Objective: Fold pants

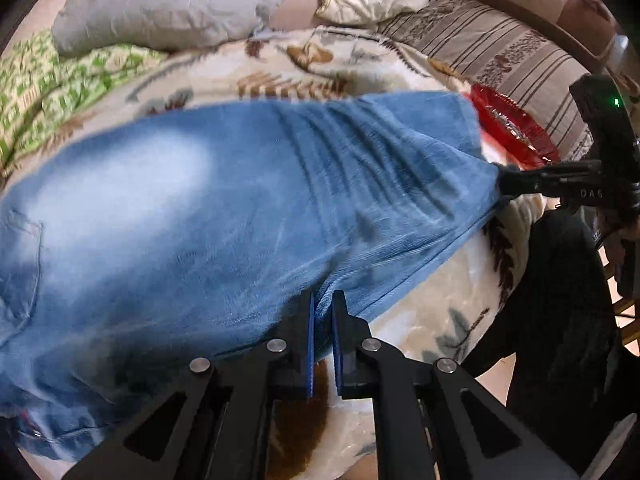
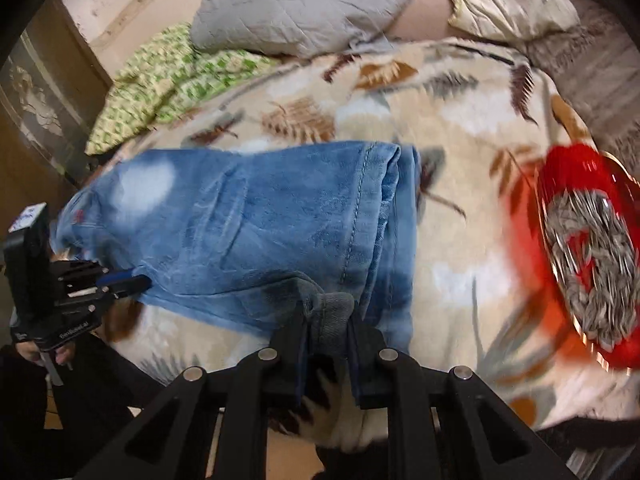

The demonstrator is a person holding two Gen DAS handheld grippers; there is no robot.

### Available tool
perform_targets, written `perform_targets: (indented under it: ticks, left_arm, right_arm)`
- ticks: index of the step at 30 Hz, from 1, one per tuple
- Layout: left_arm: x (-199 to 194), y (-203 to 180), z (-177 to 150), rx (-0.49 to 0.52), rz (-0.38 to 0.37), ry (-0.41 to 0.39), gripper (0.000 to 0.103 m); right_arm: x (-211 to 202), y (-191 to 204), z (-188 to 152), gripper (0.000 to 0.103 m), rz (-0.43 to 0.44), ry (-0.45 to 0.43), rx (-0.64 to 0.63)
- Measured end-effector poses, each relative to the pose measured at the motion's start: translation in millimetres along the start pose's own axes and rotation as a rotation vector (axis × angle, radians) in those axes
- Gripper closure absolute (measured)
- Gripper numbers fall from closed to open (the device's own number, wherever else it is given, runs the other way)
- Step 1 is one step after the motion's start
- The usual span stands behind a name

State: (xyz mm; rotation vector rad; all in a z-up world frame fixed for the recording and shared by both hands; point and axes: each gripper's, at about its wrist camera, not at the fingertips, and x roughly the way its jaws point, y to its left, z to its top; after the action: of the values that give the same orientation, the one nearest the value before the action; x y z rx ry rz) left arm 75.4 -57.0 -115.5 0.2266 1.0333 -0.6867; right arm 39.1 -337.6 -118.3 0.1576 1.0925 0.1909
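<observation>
Light blue faded jeans (image 1: 208, 208) lie across a leaf-patterned blanket on a bed. My left gripper (image 1: 323, 300) is shut on the near edge of the jeans. My right gripper (image 2: 326, 314) is shut on a bunched corner of the jeans (image 2: 260, 224) near the hem end, where the cloth is doubled over. The right gripper also shows in the left wrist view (image 1: 504, 182), pinching the far right corner and pulling the fabric taut into ridges. The left gripper shows in the right wrist view (image 2: 138, 280) at the jeans' left edge.
A red plate (image 2: 580, 256) with sunflower seeds sits on the blanket (image 2: 460, 128) right of the jeans, close to the hem. A grey pillow (image 2: 296, 4), a green patterned cloth (image 2: 168, 76) and a cream cushion (image 2: 508, 0) lie at the back. The bed edge is near me.
</observation>
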Motion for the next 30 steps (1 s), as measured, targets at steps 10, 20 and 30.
perform_targets:
  ticks: [10, 20, 30]
  left_arm:
    - [4, 2, 2, -0.055, 0.008, 0.018, 0.094]
    - [-30, -11, 13, -0.026, 0.095, -0.041, 0.000]
    - [-105, 24, 28, -0.161, 0.184, -0.210, 0.000]
  right_arm:
    - [17, 5, -2, 0.079, -0.087, 0.018, -0.007]
    - [-25, 24, -5, 0.019, -0.120, -0.112, -0.036]
    - [-71, 56, 29, 0.011, -0.099, -0.250, -0.082]
